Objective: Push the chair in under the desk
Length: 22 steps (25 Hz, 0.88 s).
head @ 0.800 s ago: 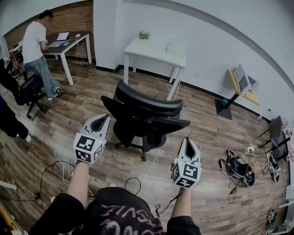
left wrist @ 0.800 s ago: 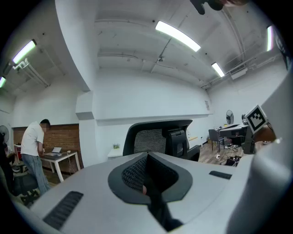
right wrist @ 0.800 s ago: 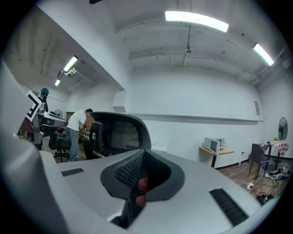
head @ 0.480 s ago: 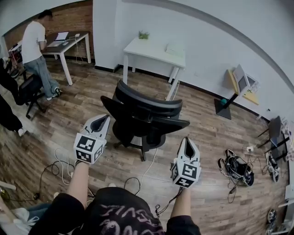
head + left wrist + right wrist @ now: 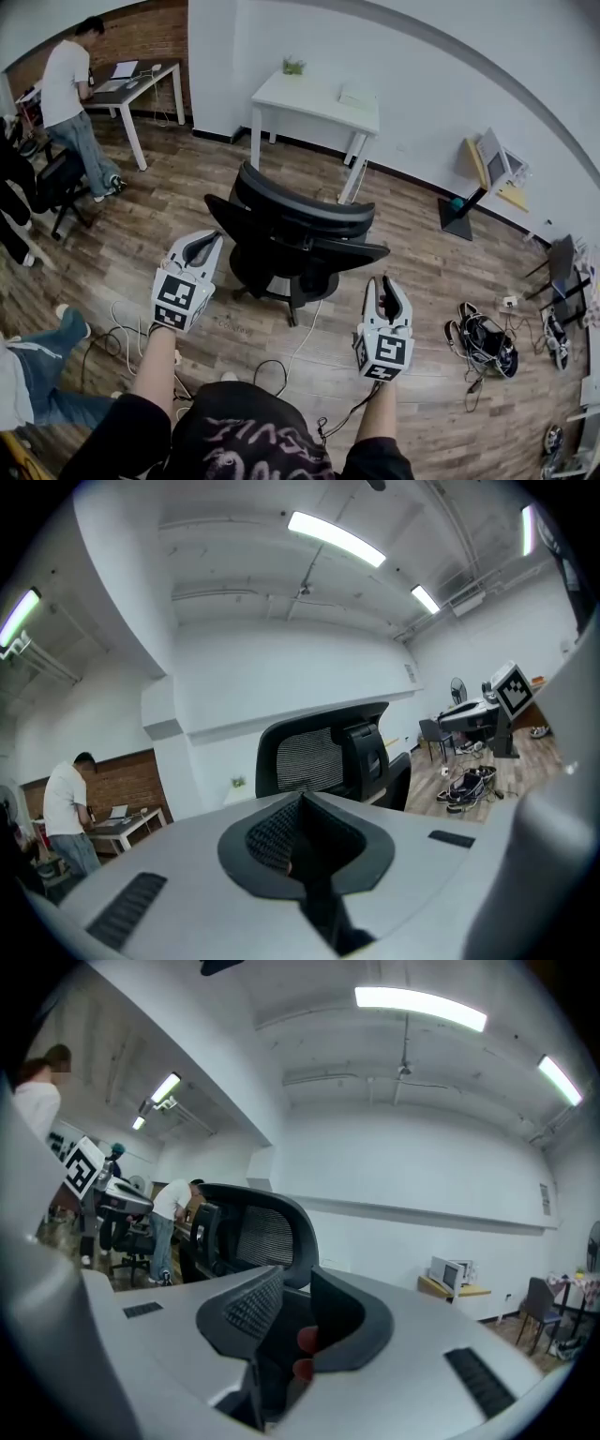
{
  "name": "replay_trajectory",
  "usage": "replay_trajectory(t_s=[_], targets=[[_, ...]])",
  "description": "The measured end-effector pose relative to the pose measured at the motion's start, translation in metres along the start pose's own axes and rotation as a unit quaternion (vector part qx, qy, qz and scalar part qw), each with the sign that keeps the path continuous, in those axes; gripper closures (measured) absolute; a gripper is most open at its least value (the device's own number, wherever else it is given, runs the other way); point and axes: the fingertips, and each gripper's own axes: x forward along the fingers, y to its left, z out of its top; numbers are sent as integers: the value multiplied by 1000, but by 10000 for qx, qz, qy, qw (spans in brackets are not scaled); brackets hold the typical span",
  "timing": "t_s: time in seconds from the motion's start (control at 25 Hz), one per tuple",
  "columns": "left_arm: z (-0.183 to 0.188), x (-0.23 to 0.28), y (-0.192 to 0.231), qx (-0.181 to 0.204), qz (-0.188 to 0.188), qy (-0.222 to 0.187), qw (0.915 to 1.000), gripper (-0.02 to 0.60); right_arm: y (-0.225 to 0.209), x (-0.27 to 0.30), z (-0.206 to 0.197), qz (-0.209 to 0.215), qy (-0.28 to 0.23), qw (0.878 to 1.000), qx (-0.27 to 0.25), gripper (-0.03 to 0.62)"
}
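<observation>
A black mesh-backed office chair (image 5: 292,234) stands on the wood floor, pulled out from the white desk (image 5: 317,97) at the back wall, its back turned to me. My left gripper (image 5: 201,246) is shut and empty, just left of the chair and apart from it. My right gripper (image 5: 386,292) hovers right of the seat with its jaws slightly open and nothing between them. The chair back (image 5: 323,757) shows beyond the closed jaws of the left gripper (image 5: 298,803) in the left gripper view. In the right gripper view the chair back (image 5: 253,1227) rises behind the right gripper (image 5: 295,1288).
A person in a white shirt (image 5: 70,89) stands at another desk far left, with a second black chair (image 5: 56,183) nearby. Cables (image 5: 122,328) trail over the floor by my feet. A jeans leg (image 5: 42,375) is at lower left. Shoes and a bag (image 5: 483,342) lie right.
The right gripper's jaws have parted a little. A person's leg in jeans has come into view at lower left. The chair has not moved.
</observation>
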Motion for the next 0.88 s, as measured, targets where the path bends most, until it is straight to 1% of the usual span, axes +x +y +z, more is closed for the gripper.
replay_trajectory(t_s=[0.08, 0.24, 0.28, 0.36, 0.48, 0.64, 0.8, 0.88], targets=[[-5, 5, 2, 346, -38, 157, 9993, 565, 2, 5, -1, 132, 83, 9994, -312, 467], [-16, 18, 3, 1056, -140, 519, 9930, 563, 7, 18, -4, 395, 214, 9961, -757, 416], [-18, 22, 4, 1157, -174, 579, 9914, 552, 8, 21, -5, 465, 251, 9951, -830, 402], [-22, 28, 4, 1304, -270, 676, 9888, 503, 11, 28, -8, 603, 341, 9924, -1021, 376], [-29, 37, 2, 1635, -414, 837, 9821, 484, 13, 38, -15, 706, 513, 9853, -1472, 361], [-38, 50, 0, 2100, -572, 1037, 9705, 460, 13, 50, -24, 766, 725, 9714, -2126, 359], [-48, 63, 1, 2618, -730, 1300, 9535, 429, 11, 63, -34, 861, 1009, 9493, -2852, 356], [-51, 69, 3, 2801, -787, 1390, 9466, 419, 12, 68, -39, 951, 1124, 9387, -3117, 349]])
